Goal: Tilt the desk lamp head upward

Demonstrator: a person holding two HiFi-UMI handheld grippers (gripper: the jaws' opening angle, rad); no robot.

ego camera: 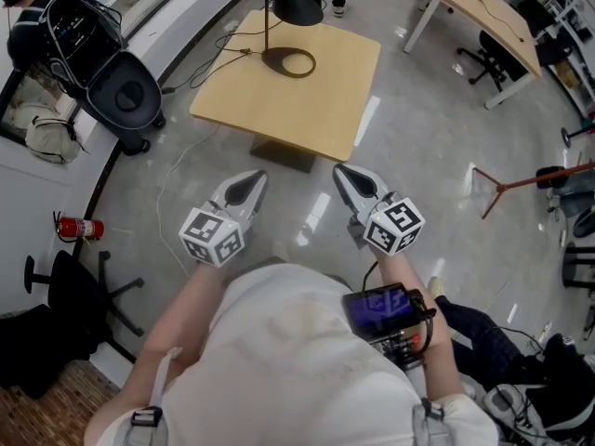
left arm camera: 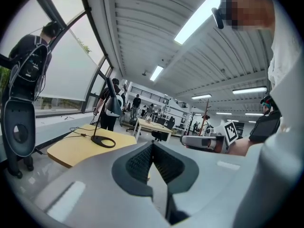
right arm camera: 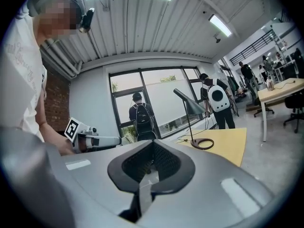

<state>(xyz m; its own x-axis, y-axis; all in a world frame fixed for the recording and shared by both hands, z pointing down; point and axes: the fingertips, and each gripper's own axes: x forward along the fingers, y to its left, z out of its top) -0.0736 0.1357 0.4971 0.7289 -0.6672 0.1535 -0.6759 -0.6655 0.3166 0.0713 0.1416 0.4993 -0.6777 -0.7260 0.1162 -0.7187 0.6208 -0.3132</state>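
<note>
**Inspector:** State of the task?

**Operator:** Not begun, as I read it. The desk lamp (ego camera: 268, 28) stands towards the far side of the tan surface (ego camera: 321, 110). Its ring base (ego camera: 288, 63) sits flat on the top, and the lamp head (ego camera: 296, 3) slopes downward off the stem. Nothing touches the lamp.

**Inspector:** Where are the tools relative to it?

**Operator:** I see both held near the body, over the floor (ego camera: 437, 137) on the near side of the surface. They are well apart from the lamp and side by side, both pointing towards it.

**Inspector:** What is left to do?

**Operator:** All of it, in my judgement: close in on the surface, reach the lamp head, take hold of it or get under its rim, and swing it to face upward. The base may need steadying, since the stem looks thin.

**Inspector:** Left jaws?

**Operator:** The left gripper (ego camera: 253, 182) has its jaws clenched, pad against pad. There is nothing between them and they touch nothing. From its own view I see the lamp ahead and to the left, far off.

**Inspector:** Right jaws?

**Operator:** Same finding. The right gripper (ego camera: 346, 177) has its jaws pressed together, empty and clear of any object. Its own view puts the lamp ahead and to the right, with the head angled down.
</note>
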